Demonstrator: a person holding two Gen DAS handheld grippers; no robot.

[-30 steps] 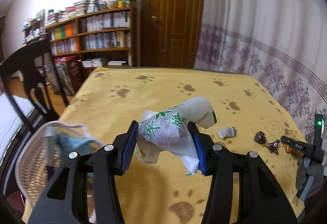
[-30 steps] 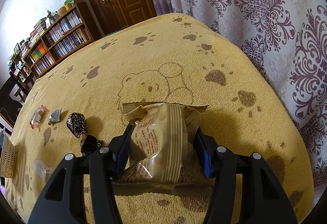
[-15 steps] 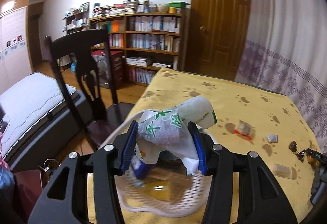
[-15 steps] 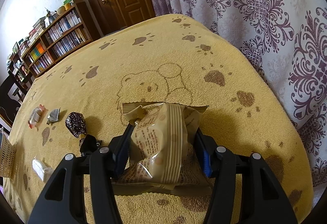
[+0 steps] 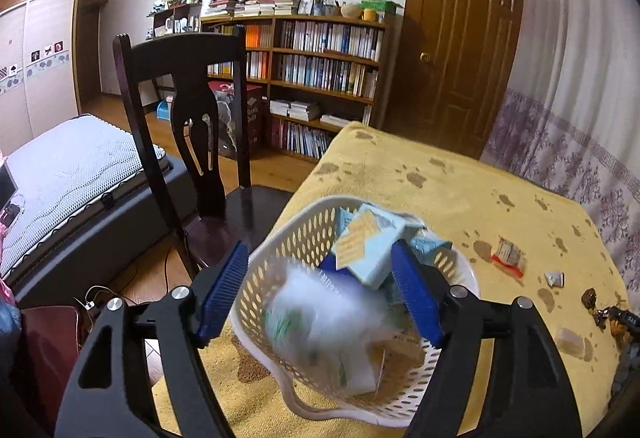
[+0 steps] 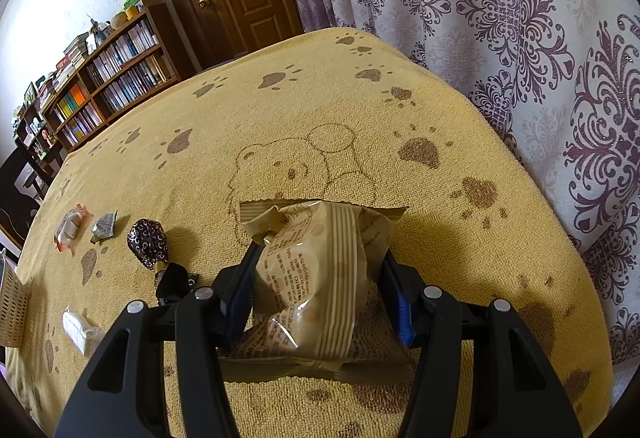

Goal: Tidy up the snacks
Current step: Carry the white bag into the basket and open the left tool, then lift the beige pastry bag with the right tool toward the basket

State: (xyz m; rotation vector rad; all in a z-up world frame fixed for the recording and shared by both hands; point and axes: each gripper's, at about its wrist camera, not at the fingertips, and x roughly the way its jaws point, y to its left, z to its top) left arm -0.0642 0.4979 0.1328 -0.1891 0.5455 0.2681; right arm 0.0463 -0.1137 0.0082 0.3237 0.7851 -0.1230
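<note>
Left gripper (image 5: 320, 288): jaws spread wide above the basket, nothing between the blue pads (image 5: 224, 288).
White-and-green snack bag (image 5: 320, 322): one, blurred, just under the open jaws, in the basket mouth, free of both pads.
Basket (image 5: 280, 238): one white perforated plastic basket at the near left edge of the table; inside, a few pale blue packets (image 5: 370, 246), exact count unclear, and something dark blue beneath them.
Right gripper (image 6: 320, 288): jaws closed in on one tan striped snack packet (image 6: 320, 270), pads pressing both its sides; the packet's lower edge touches the cloth.
Table (image 6: 320, 110): one, covered by a yellow cloth with brown paw prints and a bear outline.
Loose sweets on the cloth, right wrist view: five, namely a red-and-white wrapped candy (image 6: 70, 226), a silver foil piece (image 6: 104, 228), a dark purple patterned wrapped sweet (image 6: 148, 242), a black wrapped piece (image 6: 174, 278) just beside it, and a white packet (image 6: 80, 328).
Chair (image 5: 180, 118): one dark wooden chair beside the basket corner.
</note>
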